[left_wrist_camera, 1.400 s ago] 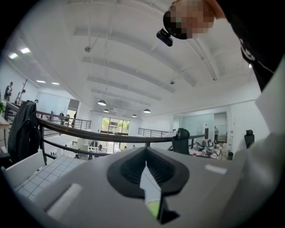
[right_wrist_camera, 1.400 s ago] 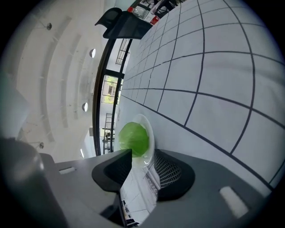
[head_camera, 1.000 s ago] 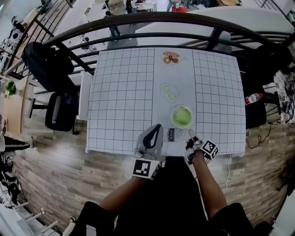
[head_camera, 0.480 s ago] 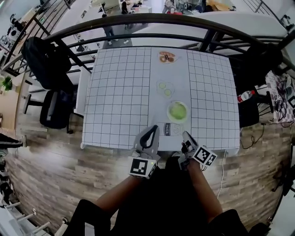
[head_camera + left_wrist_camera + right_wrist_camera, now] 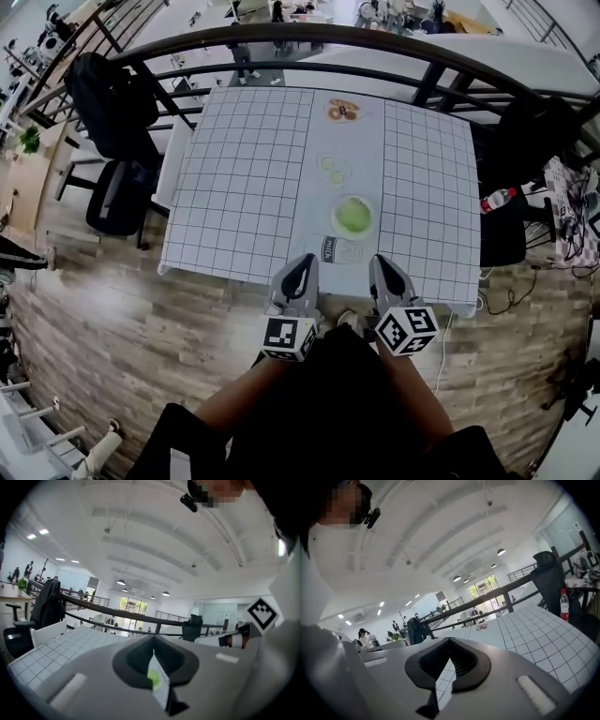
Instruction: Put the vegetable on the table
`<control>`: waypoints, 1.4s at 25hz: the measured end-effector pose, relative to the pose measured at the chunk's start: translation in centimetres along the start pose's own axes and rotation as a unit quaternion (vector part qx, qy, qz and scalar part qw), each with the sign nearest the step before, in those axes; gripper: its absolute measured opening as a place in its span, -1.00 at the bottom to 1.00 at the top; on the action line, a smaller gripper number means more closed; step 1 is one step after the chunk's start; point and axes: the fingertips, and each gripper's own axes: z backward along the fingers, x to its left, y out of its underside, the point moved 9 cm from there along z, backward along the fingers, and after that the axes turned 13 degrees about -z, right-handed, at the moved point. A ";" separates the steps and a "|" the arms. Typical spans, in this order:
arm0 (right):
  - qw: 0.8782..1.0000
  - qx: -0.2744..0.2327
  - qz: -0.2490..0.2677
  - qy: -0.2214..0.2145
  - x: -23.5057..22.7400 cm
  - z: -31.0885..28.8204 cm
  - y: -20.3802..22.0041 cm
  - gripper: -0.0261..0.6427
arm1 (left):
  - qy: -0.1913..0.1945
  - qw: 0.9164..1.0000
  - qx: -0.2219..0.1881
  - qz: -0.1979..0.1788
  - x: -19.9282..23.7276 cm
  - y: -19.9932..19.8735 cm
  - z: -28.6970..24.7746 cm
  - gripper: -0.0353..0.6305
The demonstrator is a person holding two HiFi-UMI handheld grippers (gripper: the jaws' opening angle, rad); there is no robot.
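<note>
Gridded table (image 5: 244, 187) fills mid frame with a plain strip up its centre. All the task items line up on that strip, probably so both arms reach them head-on. A dark railing (image 5: 309, 37) curves across the top behind it. Upper left there is a chair with a black jacket (image 5: 105, 94), and an office chair (image 5: 117, 199) sits below it. Both are off to the side and not in my way.

My left gripper (image 5: 304, 262) and right gripper (image 5: 381, 262) hang at the table's near edge, lower centre, side by side and tilted up. Each has its fingers pressed together on nothing. In each gripper view only a thin sliver of table shows through the jaws. I read this as a parked pose, with no reach begun.

The green vegetable (image 5: 353, 216) sits in a pale bowl (image 5: 353, 232) on the centre strip, just above my right gripper. A milk carton (image 5: 339, 250) lies flat between the bowl and my tips, so it may be the one obstacle on a straight approach.

Further up are cucumber slices (image 5: 330, 169) on a clear dish, then a small plate with brown food (image 5: 343, 111) near the far edge. A bottle (image 5: 497, 200) lies off the table at right.
</note>
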 end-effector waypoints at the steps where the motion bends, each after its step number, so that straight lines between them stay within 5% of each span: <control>1: 1.000 0.006 0.012 -0.004 0.6 0.2 -0.1 -0.93 | 0.000 1.000 -0.004 -0.002 -0.3 -0.3 0.1 -0.87; 8: 0.992 -0.018 0.125 -0.013 5.3 1.1 -1.1 -0.93 | 0.008 0.999 -0.035 -0.014 -0.8 -1.7 0.4 -0.87; 12: 0.991 -0.043 0.121 -0.026 6.5 1.0 -1.5 -0.93 | 0.017 0.997 -0.054 -0.052 -0.8 -3.3 0.3 -0.87; 19: 0.976 -0.092 0.198 0.022 8.6 -0.5 -2.0 -0.93 | 0.042 0.994 -0.087 -0.052 0.7 -4.6 -0.5 -0.87; 35: 0.965 -0.130 0.220 0.064 9.1 -6.2 -2.8 -0.93 | 0.059 0.990 -0.094 -0.081 5.1 -4.6 -5.0 -0.87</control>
